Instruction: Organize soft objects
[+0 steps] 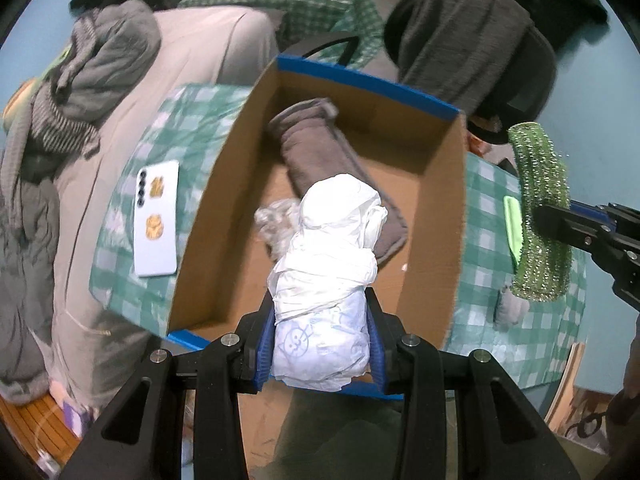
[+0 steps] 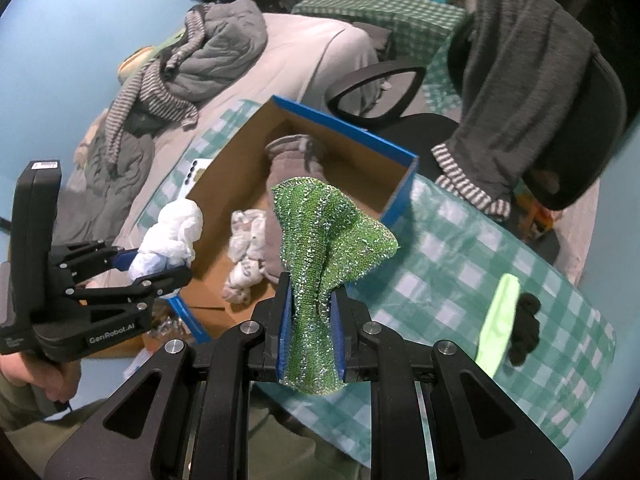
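The box point(image 1: 440, 208) is my landmark, open on the checked cloth point(image 2: 460, 248), with a grey towel point(image 1: 316, 148) and a crumpled clear bag point(image 1: 276, 220) already inside.

What worries me most is the white bundle point(image 1: 324, 280). It stands tall out of my left gripper point(image 1: 322, 344), pinched only at its printed lower end, so the loose top could flop over and catch the box's near wall as I go in, or the whole roll could unwind if I let go too high above the floor of the box. The green scrubber point(image 2: 320, 264) is floppy too: its free upper half fans out over the box's near right corner, and a careless release could leave it draped on the rim or dropped on the cloth beside the box. With both tools converging on one box, they could also knock each other.

My left gripper is about half open, its pads pressed on the bundle, which hangs over the box's near end. My right gripper point(image 2: 312, 344) is squeezed down tight on the scrubber, just outside the box's right wall.

A phone point(image 1: 157, 218) lies left of the box; a lime strip point(image 2: 496, 320) and black glove point(image 2: 526, 328) lie well to its right.
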Available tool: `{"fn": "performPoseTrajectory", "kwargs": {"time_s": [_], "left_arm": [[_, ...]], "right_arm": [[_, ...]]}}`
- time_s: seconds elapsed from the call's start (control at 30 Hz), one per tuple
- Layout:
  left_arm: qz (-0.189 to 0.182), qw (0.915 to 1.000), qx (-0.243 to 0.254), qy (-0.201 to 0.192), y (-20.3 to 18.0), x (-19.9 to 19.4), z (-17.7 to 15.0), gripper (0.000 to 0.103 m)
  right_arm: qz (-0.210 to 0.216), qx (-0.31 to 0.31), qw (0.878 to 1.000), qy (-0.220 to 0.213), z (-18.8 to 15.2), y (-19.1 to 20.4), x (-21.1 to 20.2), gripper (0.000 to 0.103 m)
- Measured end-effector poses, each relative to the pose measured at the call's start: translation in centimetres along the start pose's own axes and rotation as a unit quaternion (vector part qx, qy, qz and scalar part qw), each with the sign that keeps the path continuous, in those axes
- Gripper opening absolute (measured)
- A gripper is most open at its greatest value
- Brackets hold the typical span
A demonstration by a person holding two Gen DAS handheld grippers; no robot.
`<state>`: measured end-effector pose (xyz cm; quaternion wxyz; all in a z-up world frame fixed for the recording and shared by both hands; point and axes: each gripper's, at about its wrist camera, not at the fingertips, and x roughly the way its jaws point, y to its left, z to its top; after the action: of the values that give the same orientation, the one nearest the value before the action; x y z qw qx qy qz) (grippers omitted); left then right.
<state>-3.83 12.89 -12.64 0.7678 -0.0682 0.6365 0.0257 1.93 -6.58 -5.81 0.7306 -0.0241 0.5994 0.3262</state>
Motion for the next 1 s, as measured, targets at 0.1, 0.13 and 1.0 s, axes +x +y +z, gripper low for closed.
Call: {"fn": "performPoseTrajectory", "kwargs": {"time_s": [0.1, 0.13, 1.0], "left_arm": [[-0.005, 0.9997, -0.02, 0.011, 1.2, 0.8, -0.3, 0.039], [-0.005, 0.9995, -0.027, 0.014, 1.7, 1.1, -0.3, 0.039], [-0.007, 0.9992, -0.026, 0.03, 2.3, 5.0, 2.5, 0.04]], "right_arm": [[0.005, -0.006, 1.0, 0.007, 0.5, 0.6, 1.1, 0.016], [0.007, -0.008, 1.0, 0.01, 0.8, 0.9, 1.6, 0.016], [0.012, -0.003, 0.998, 0.066, 4.3, 3.0, 8.9, 0.017]]}}
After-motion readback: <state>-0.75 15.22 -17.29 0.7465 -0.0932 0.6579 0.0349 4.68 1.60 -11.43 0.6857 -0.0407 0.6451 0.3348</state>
